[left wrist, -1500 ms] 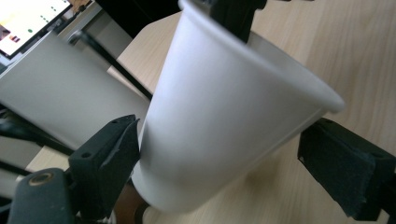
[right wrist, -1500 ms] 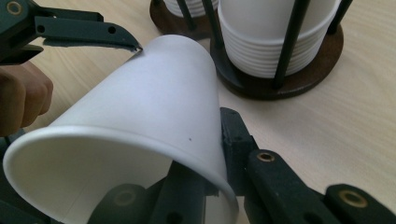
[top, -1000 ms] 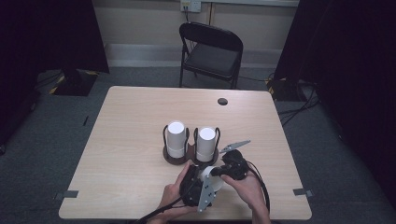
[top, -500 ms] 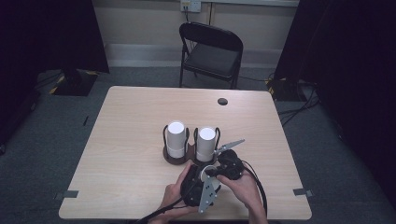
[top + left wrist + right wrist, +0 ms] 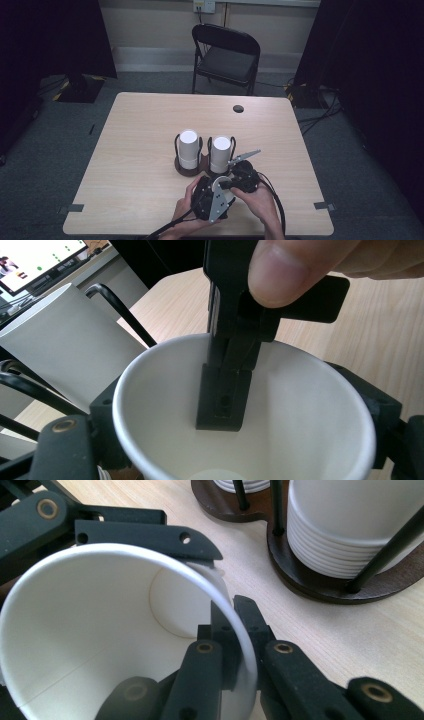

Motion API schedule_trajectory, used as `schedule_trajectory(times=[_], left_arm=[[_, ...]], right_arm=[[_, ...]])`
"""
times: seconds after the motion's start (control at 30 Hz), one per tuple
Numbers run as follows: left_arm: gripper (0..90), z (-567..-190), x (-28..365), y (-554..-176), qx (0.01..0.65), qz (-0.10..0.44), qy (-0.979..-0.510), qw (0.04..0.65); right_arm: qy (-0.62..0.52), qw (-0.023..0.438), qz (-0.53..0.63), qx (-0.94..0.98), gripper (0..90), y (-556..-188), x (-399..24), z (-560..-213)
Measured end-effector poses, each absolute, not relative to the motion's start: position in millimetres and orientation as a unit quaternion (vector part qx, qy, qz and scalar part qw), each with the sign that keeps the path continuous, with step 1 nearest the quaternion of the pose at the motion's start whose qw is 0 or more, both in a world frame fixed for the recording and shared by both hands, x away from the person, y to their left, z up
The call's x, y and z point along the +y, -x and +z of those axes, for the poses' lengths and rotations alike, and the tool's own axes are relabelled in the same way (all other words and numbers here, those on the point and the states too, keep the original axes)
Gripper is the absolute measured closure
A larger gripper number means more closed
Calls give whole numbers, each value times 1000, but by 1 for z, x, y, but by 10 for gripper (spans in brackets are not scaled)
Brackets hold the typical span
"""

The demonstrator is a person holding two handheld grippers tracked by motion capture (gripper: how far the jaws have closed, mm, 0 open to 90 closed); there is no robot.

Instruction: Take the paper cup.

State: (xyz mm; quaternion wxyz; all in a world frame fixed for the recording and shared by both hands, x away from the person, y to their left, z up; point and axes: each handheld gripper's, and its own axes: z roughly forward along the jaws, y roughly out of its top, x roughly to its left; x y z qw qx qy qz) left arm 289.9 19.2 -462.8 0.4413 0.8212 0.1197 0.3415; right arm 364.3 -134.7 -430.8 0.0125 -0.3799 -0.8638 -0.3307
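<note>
A smooth white paper cup (image 5: 100,645), tapered and round-rimmed, sits cradled between the left gripper's (image 5: 207,197) closing jaws; the right gripper (image 5: 235,645) pinches its thin wall above the pale wood-grain surface (image 5: 150,125).

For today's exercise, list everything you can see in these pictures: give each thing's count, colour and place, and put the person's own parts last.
Table: one, light wood, centre of the room.
Cup holder: one, dark brown base with black wire posts, mid-table.
Cup stacks: two, white, upright in the holder.
Loose paper cup: one, white, between both grippers at the near edge.
Folding chair: one, black, beyond the table.
Left gripper: one, black, jaws around the cup's outside.
Right gripper: one, black, shut on the cup's rim.
Hands: two, holding the grippers.
</note>
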Motion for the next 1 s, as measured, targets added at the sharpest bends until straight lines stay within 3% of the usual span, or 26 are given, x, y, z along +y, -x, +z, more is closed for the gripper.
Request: schedule_trajectory(times=[0.37, 1.0], left_arm=[[235, -460, 29, -297, 136, 311, -822, 458], [235, -460, 39, -301, 170, 290, -801, 494]], right_arm=[[397, 0, -344, -851, 726, -362, -141, -426], [392, -32, -391, -832, 574, -355, -148, -420]])
